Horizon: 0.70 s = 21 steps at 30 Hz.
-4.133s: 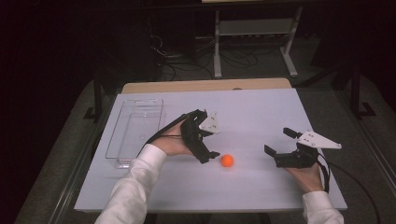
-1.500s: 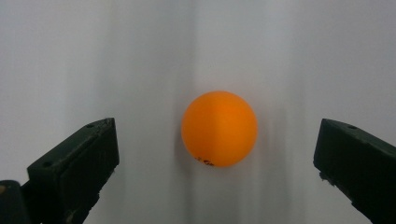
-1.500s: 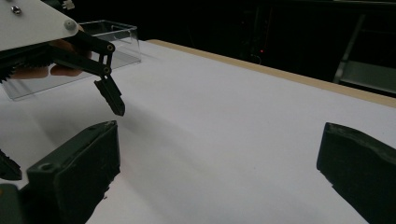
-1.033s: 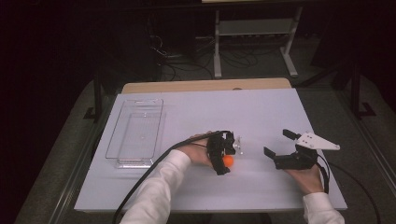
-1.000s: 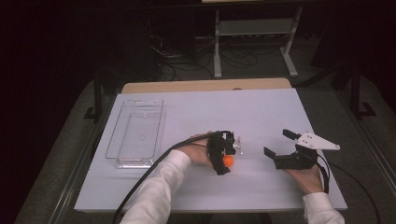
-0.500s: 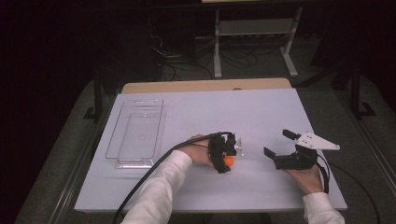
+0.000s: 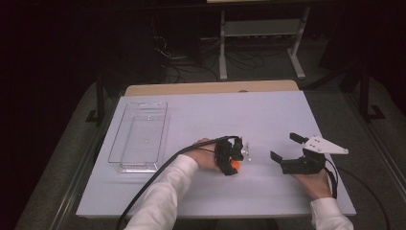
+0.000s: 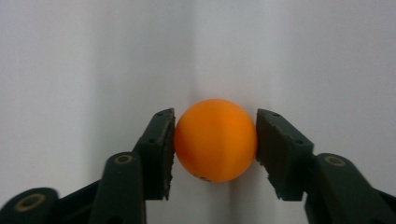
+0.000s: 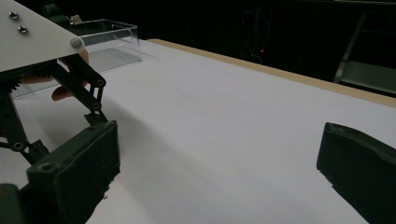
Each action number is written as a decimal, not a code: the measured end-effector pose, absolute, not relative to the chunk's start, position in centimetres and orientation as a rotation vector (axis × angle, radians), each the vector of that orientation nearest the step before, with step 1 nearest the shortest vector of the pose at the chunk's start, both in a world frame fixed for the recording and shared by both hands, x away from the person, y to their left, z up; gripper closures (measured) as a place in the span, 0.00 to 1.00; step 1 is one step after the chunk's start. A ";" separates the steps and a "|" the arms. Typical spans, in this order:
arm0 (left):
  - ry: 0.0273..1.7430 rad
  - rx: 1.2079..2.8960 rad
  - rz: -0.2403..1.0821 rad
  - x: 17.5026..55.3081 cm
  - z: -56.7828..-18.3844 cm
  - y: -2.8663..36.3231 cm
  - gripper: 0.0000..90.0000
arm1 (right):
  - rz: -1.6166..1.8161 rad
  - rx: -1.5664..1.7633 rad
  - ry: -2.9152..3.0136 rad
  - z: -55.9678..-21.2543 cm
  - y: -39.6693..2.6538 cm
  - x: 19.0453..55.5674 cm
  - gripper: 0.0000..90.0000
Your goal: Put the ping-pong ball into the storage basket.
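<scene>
Left tongs (image 8: 215, 140) pinching an orange ball (image 8: 215, 140), both pads flat against its sides after just closing in on it. Ball resting on the white surface (image 7: 201, 115), seen in the left gripper view squarely between the two black pads, touching each. From the high view, ball (image 7: 234, 166) partly hidden under the left tongs (image 7: 231, 160), lying a little nearer the surface's near edge than its far edge, roughly midway between the left and right edges. Left hand (image 7: 203, 155) wrapped around the tongs' body, white sleeve (image 7: 163, 196) coming in over the near edge, black cable (image 7: 143, 201) trailing back along the sleeve and off the near edge.

Right tongs (image 7: 287, 153) spread wide, nothing between them, held close to the surface toward the near right corner, well apart from the ball. Grey three-cornered plate (image 7: 326, 145) on top. In the right gripper view, right tongs (image 9: 215, 182) with two dark pads far apart and bare white surface between.

Clear plastic tray (image 7: 139, 136) lying along the left edge of the surface, long side parallel to that edge, nothing visible inside. Same tray (image 9: 109, 39) glimpsed in the right gripper view, at the far end of the surface. Tan strip (image 7: 210, 88) showing along the far edge.
</scene>
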<state>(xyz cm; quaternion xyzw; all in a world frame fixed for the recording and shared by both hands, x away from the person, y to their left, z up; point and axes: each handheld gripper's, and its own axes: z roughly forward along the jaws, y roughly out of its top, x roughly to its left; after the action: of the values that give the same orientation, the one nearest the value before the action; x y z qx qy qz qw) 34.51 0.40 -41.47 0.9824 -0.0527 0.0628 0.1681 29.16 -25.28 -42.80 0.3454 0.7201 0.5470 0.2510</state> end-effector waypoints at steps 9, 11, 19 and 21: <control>-0.190 2.821 0.175 34.0 -40.8 -0.1 0.57 | 1.486 0.938 1.956 -42.8 -25.3 29.1 0.00; -0.201 2.827 0.185 33.9 -40.5 -0.2 0.57 | 1.487 0.939 1.954 -42.8 -25.2 29.1 0.00; -0.212 2.832 0.213 33.6 -38.9 0.0 0.57 | 1.485 0.940 1.954 -42.8 -25.3 29.0 0.00; -0.217 2.832 0.223 33.5 -38.4 0.1 0.57 | 1.483 0.939 1.954 -42.8 -25.3 29.0 0.00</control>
<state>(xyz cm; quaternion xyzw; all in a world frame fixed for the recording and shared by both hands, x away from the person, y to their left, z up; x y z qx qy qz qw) 33.47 0.09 -38.43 0.9834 -0.0755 0.0774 0.1456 29.04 -25.28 -42.76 0.3455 0.7195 0.5461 0.2545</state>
